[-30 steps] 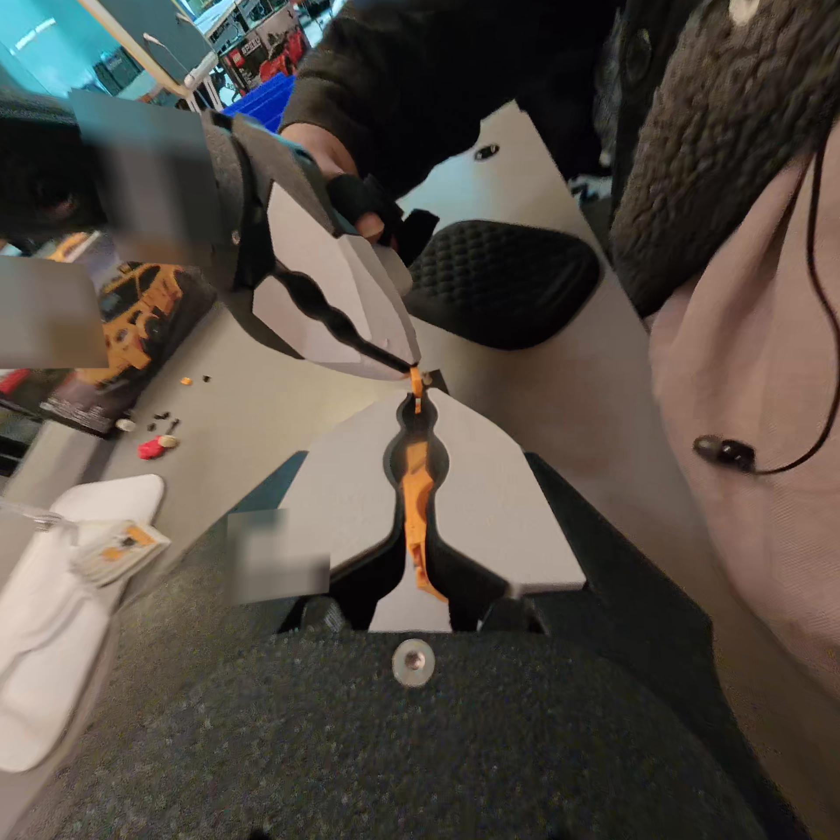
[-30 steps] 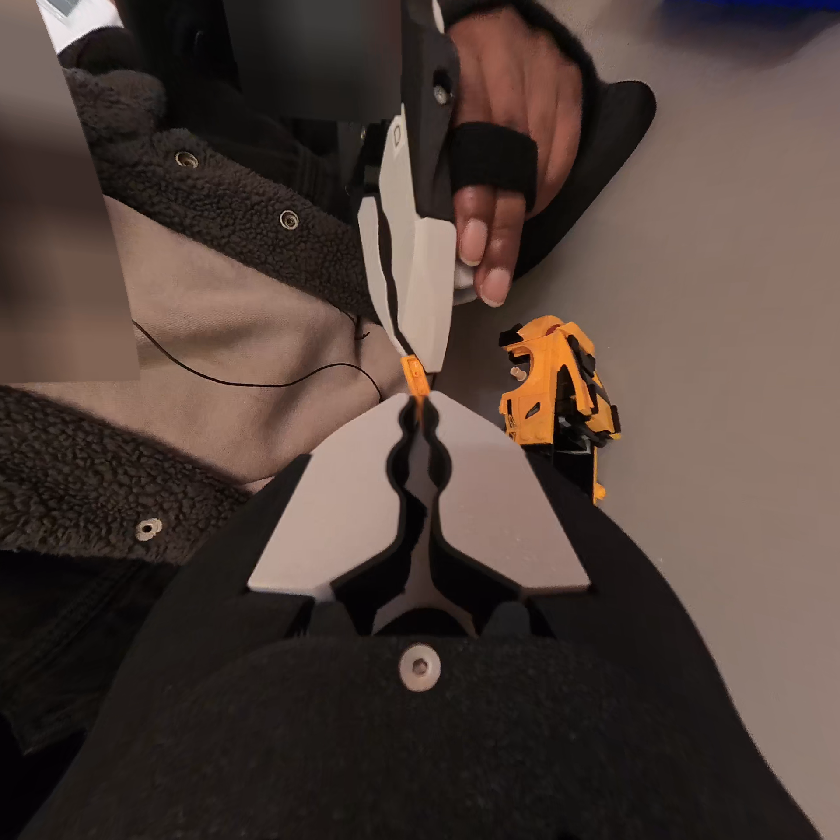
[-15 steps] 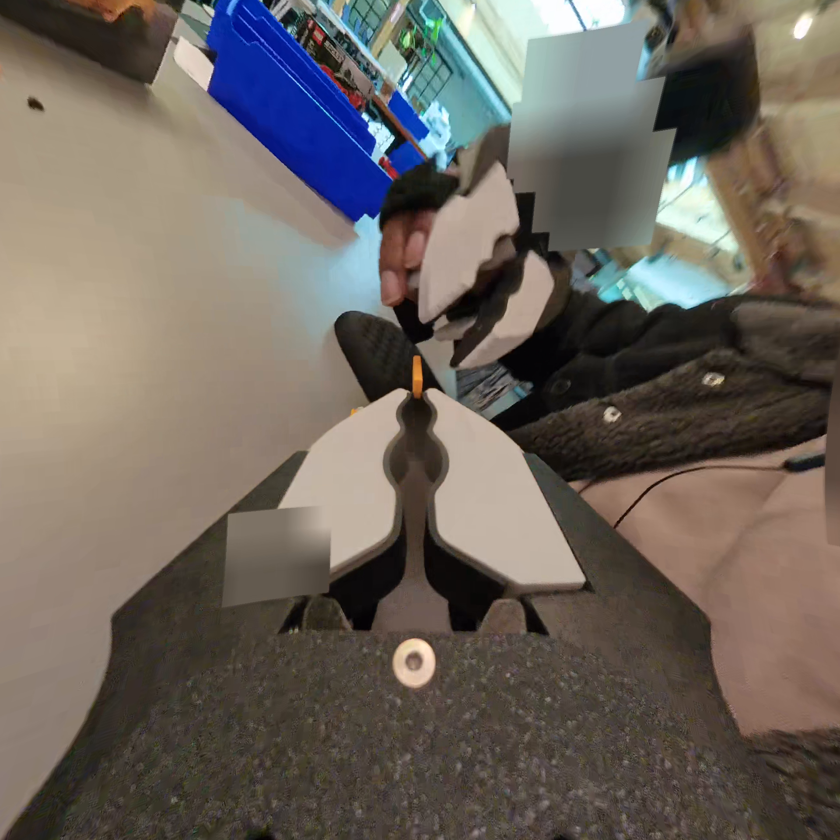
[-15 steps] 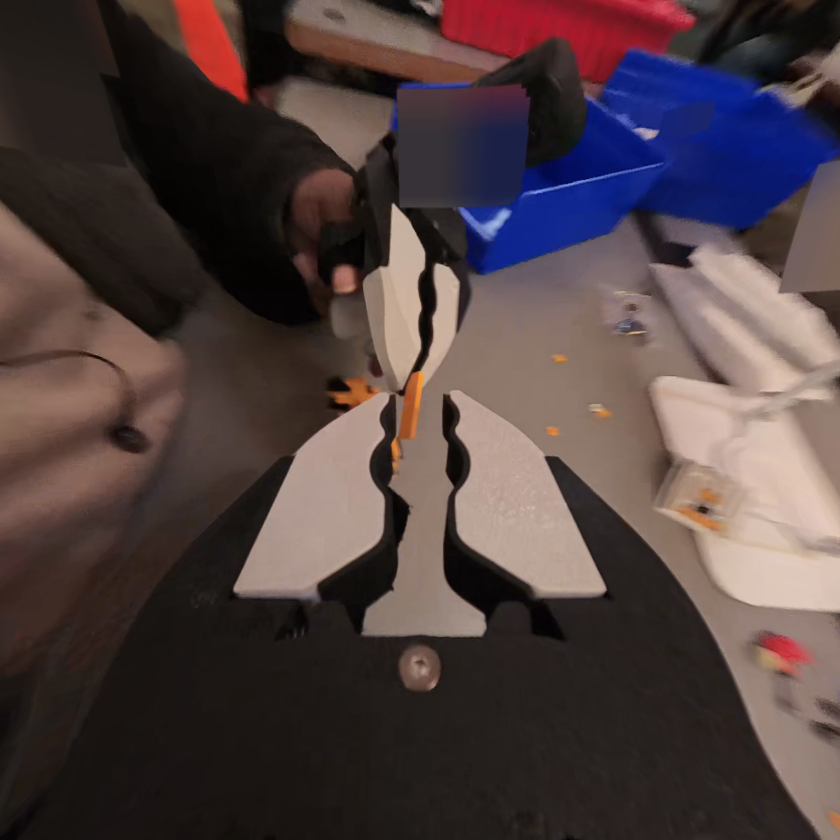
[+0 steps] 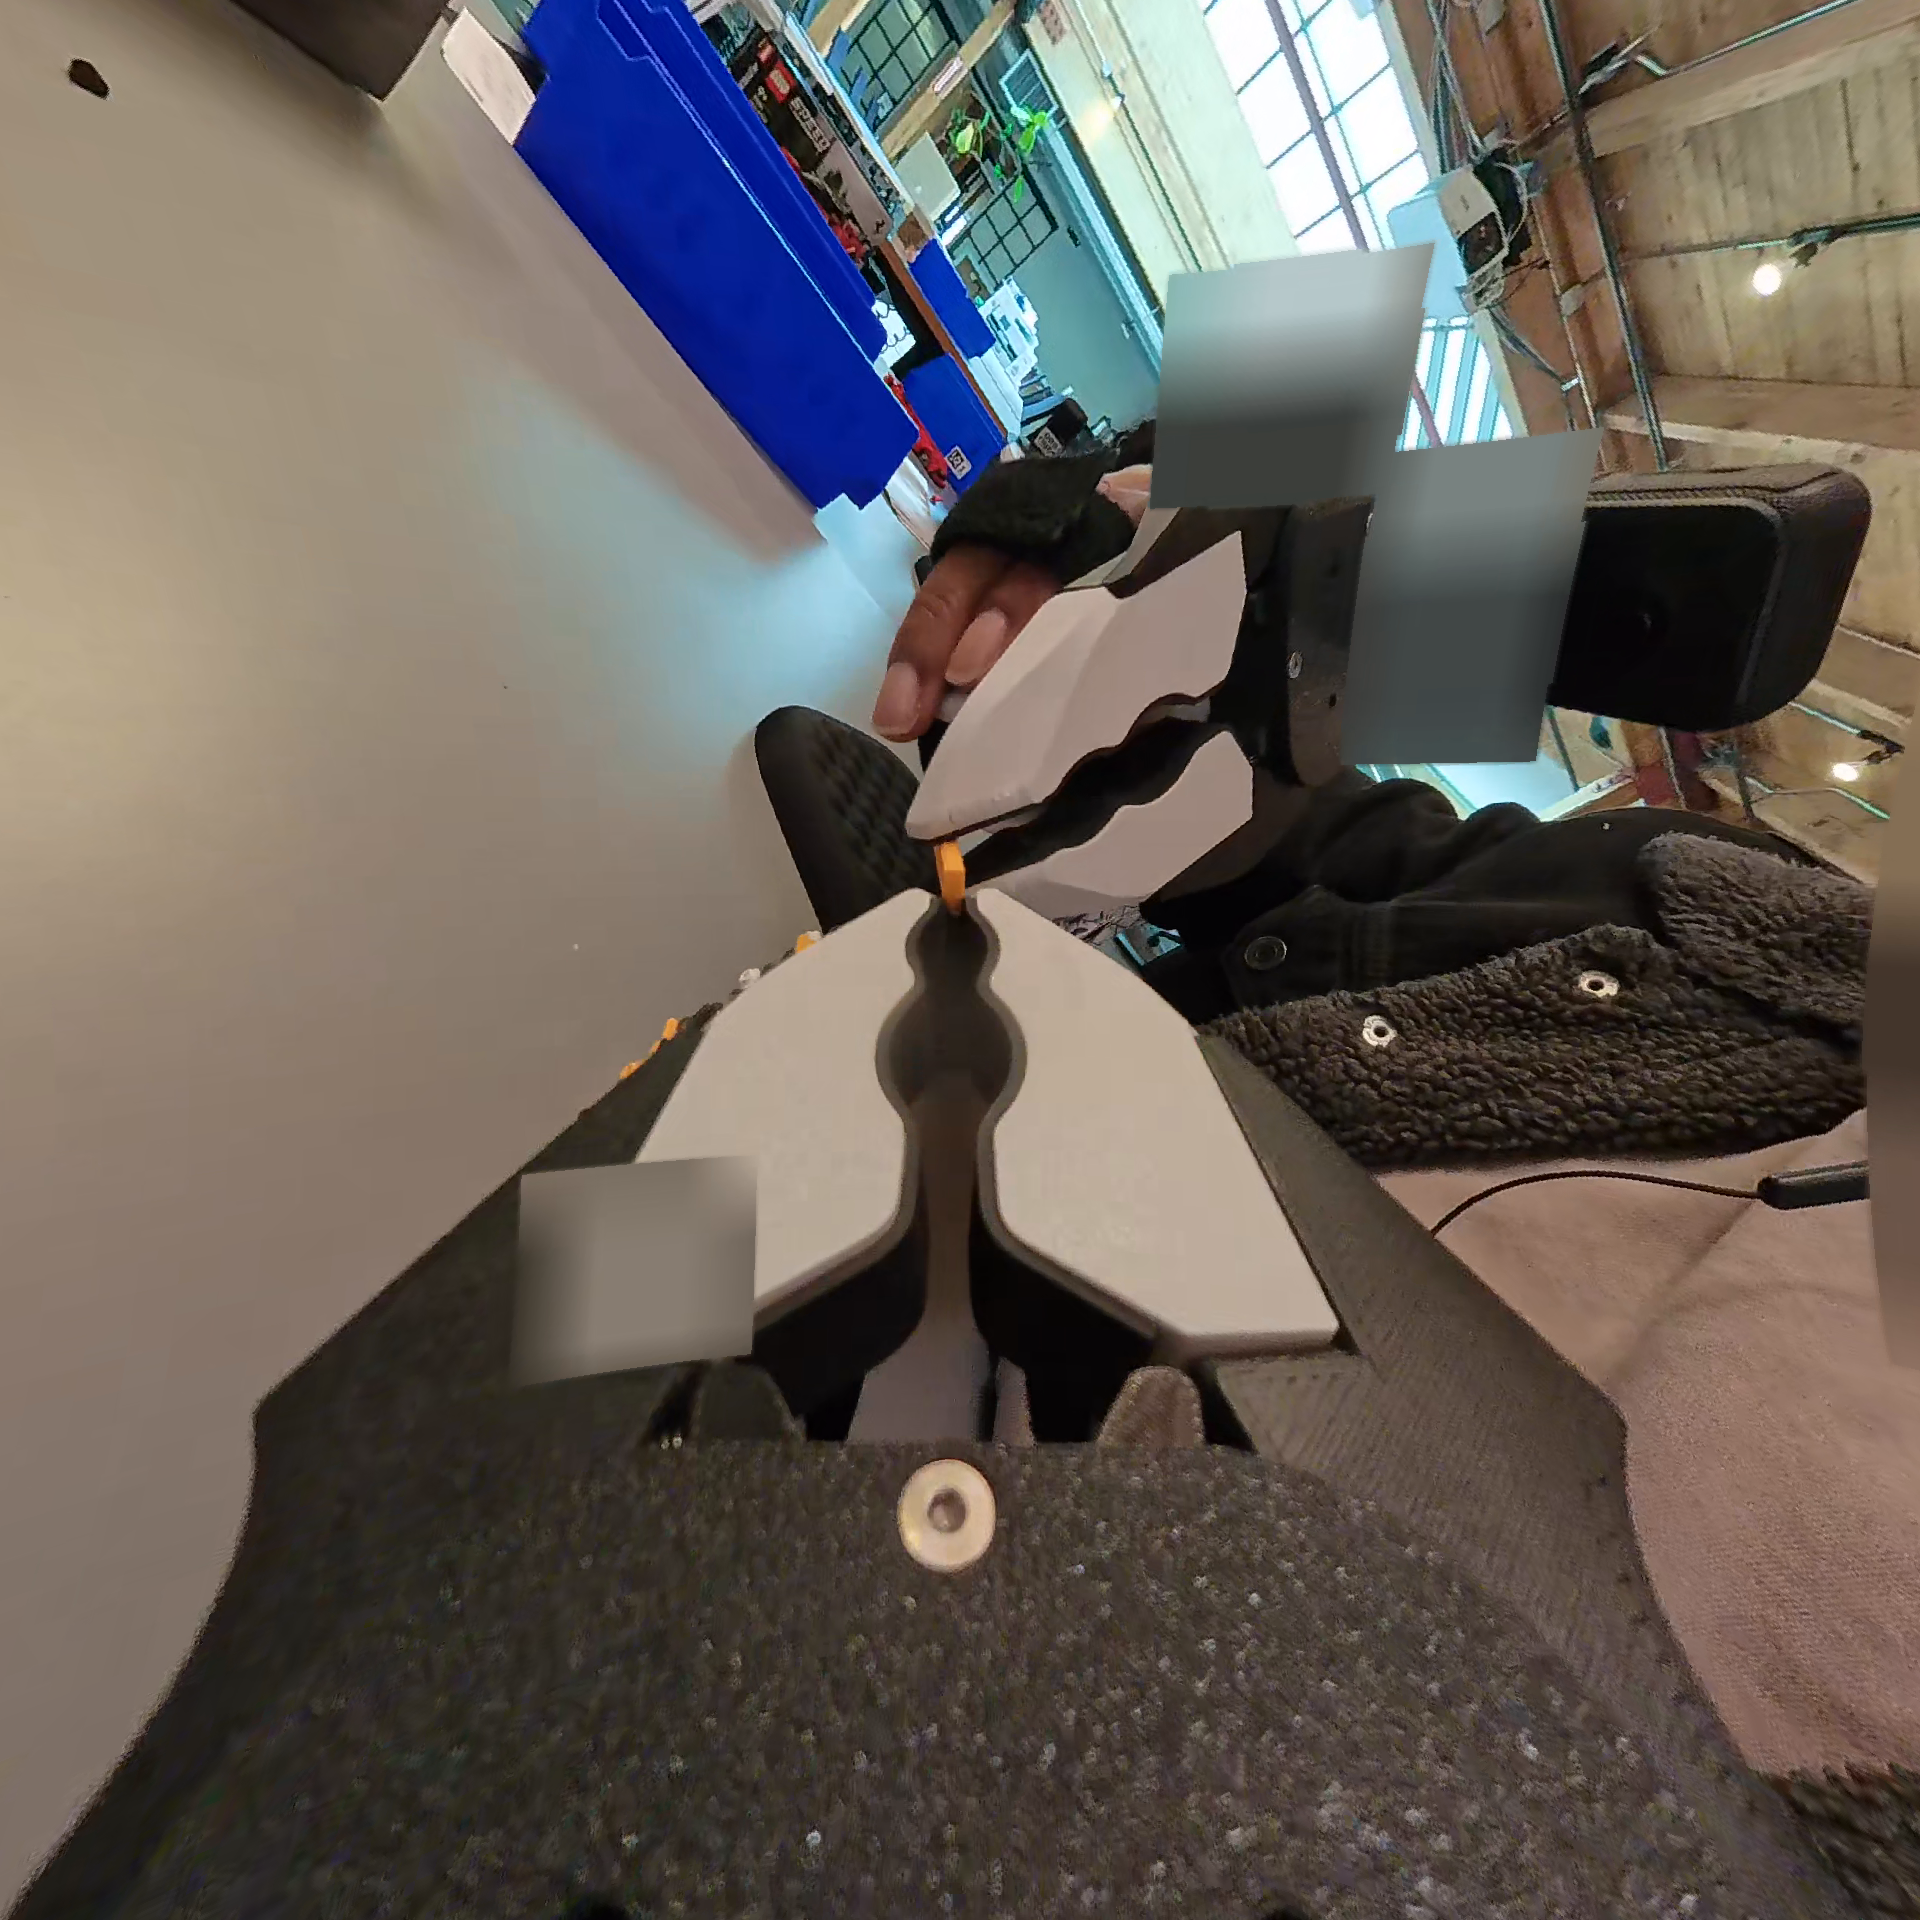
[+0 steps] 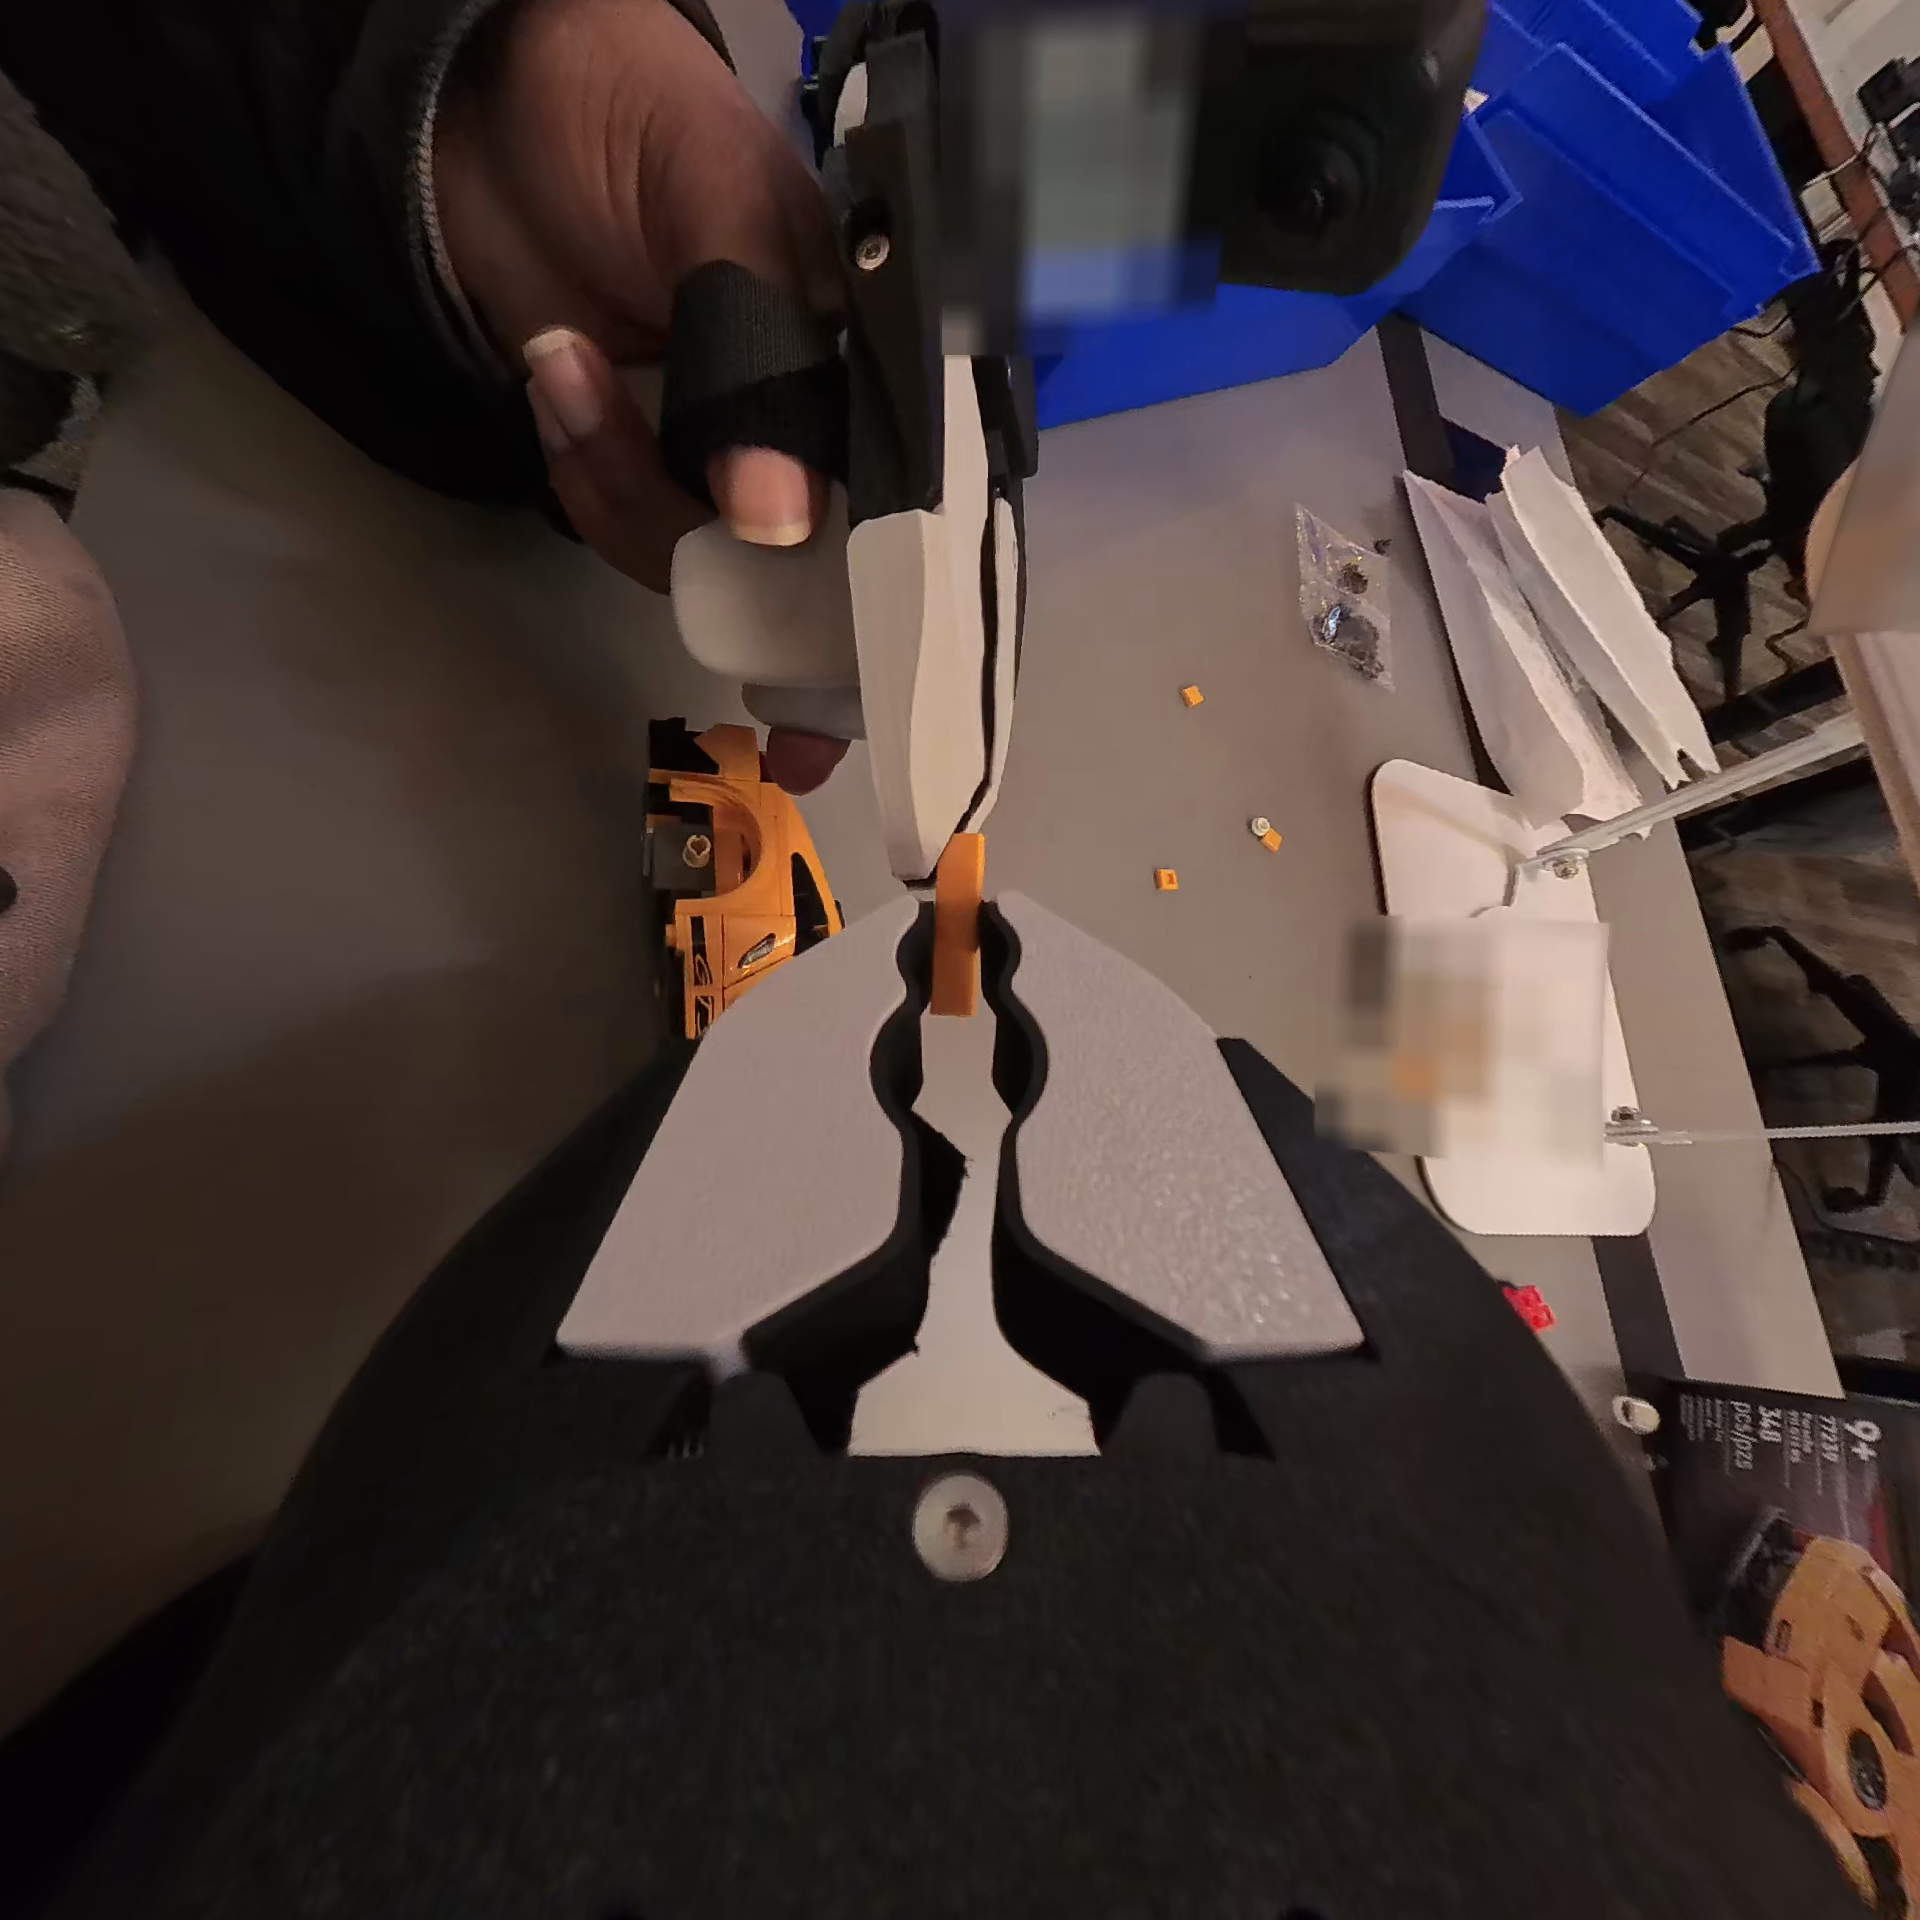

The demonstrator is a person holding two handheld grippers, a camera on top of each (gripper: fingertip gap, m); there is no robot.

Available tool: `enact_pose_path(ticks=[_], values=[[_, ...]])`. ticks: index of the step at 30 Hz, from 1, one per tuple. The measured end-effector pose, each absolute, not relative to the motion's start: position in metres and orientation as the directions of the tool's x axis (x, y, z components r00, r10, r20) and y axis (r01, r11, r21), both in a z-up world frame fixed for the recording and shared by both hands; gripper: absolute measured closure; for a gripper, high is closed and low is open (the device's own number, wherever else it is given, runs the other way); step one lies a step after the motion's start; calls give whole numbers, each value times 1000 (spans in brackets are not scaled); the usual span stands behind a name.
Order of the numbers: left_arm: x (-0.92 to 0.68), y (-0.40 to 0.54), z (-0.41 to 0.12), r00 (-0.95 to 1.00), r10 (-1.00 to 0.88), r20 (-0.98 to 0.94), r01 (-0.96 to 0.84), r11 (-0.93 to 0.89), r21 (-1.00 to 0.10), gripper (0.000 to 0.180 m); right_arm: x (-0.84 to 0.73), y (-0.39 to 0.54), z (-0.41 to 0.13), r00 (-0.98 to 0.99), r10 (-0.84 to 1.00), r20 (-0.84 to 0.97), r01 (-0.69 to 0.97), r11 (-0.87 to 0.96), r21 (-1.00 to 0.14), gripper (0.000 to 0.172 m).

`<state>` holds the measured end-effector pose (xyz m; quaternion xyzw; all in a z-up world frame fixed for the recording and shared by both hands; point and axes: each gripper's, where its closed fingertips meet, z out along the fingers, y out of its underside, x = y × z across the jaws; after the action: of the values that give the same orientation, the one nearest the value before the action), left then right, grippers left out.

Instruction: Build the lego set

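While the left gripper (image 5: pixel 951 902) stayed clamped on one end of a small orange brick piece (image 6: pixel 956 935), the right gripper (image 6: pixel 954 914) had its fingertips closed narrowly on the same piece, above the grey table (image 6: pixel 1195 540) beside an orange toy car (image 6: pixel 727 894).

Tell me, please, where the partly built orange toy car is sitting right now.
In the right wrist view, the orange toy car sits on the grey table, just left of the right tool and beneath the hand holding the left tool.
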<state>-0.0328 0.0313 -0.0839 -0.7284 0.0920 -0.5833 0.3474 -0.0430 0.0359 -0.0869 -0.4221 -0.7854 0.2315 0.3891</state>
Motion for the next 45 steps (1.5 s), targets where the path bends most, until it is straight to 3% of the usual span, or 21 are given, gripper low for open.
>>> enact_pose_path(ticks=[4, 10, 15, 22, 37, 45], values=[[-32, 29, -83, 300, -582, 756, 245, -719, -651, 178, -41, 34, -87, -365, 876, 315, 505, 470, -724, 164], [-51, 22, -96, 489, -776, 398, -31, -471, -882, 138, -15, 27, -112, -441, 897, -19, 689, 325, -648, 164], [-53, 6, -137, 484, -856, 183, -292, -355, -888, 116, -6, 23, -135, -448, 886, -118, 771, 317, -553, 164], [-51, 1, -161, 456, -881, 127, -400, -330, -855, 119, -7, 20, -142, -455, 874, -170, 801, 319, -506, 164], [-47, 2, -167, 454, -886, 95, -431, -312, -847, 127, -7, 21, -142, -423, 859, -289, 840, 252, -481, 160], [-47, 4, -167, 462, -883, 77, -432, -301, -850, 135, -6, 21, -141, -462, 857, -229, 819, 313, -481, 158]])
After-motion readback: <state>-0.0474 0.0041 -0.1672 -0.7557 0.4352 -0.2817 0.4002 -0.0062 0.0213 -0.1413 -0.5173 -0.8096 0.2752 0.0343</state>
